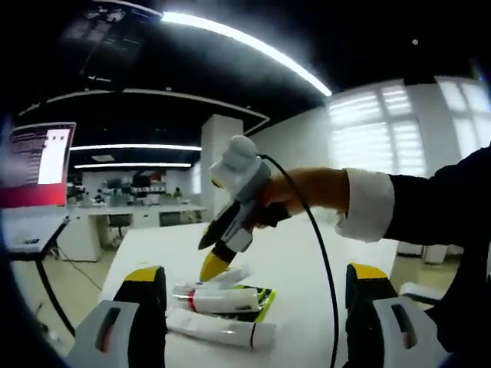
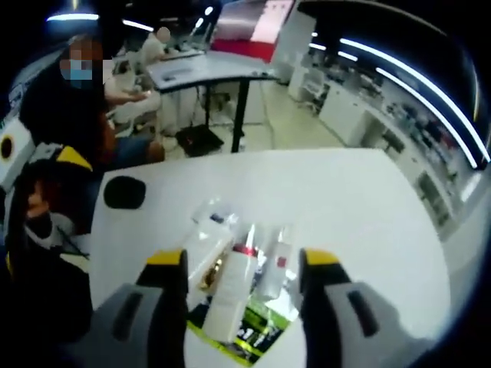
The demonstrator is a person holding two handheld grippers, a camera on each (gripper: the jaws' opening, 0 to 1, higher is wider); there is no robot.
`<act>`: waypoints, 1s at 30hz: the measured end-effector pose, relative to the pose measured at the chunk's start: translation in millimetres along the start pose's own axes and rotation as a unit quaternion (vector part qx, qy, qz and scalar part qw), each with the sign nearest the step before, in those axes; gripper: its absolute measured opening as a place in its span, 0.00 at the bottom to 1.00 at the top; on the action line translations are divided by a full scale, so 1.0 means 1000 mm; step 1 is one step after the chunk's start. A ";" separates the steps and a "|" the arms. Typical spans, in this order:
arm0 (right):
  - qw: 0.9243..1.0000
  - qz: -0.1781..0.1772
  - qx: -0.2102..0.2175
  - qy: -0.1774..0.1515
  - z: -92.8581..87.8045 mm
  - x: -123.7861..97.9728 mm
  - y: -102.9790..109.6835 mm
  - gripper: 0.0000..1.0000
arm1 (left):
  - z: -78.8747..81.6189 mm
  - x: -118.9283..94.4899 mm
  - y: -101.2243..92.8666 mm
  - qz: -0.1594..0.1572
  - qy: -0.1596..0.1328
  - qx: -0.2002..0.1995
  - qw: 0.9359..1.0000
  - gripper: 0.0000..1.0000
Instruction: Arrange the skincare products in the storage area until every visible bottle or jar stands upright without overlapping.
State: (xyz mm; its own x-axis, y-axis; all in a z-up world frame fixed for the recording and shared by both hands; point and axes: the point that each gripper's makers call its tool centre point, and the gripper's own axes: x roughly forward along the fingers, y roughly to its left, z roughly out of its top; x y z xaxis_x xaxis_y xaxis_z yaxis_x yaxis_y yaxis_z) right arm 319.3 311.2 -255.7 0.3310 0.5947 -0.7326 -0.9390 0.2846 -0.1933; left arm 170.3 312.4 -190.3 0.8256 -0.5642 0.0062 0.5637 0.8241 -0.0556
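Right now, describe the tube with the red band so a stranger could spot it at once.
On the white table, a small heap of skincare products lies between the right gripper jaws. The tube with the red band lies flat over a green-edged packet. Its red band sets it apart from the clear-wrapped items beside it.

Left gripper: jaws wide apart, nothing between. Right gripper: jaws spread, empty; seen in left gripper view angled downward (yellow tip lowest), held by person's hand, arm outstretched.
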 end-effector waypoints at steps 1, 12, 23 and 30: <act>1.000 0.001 0.002 0.002 0.000 0.001 0.000 0.59 | -0.002 -0.001 0.000 -0.002 0.006 0.002 1.000 0.99; 0.998 0.006 0.029 0.048 -0.013 0.025 0.000 0.56 | -0.005 -0.004 0.000 -0.012 0.012 0.009 1.000 0.99; 0.997 0.013 0.054 0.057 -0.012 0.057 -0.008 0.52 | -0.006 -0.009 0.019 0.003 0.012 -0.001 1.000 0.99; 0.996 0.016 0.059 0.063 -0.013 0.068 -0.011 0.50 | -0.006 -0.009 0.016 -0.007 0.013 0.007 1.000 0.99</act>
State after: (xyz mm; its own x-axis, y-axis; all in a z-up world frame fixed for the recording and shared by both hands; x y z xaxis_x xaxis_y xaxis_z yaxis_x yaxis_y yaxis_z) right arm 351.0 338.8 -312.3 0.2806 0.5073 -0.8148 -0.9287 0.3580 -0.0969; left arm 171.3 330.5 -196.9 0.8165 -0.5770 -0.0182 0.5760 0.8164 -0.0420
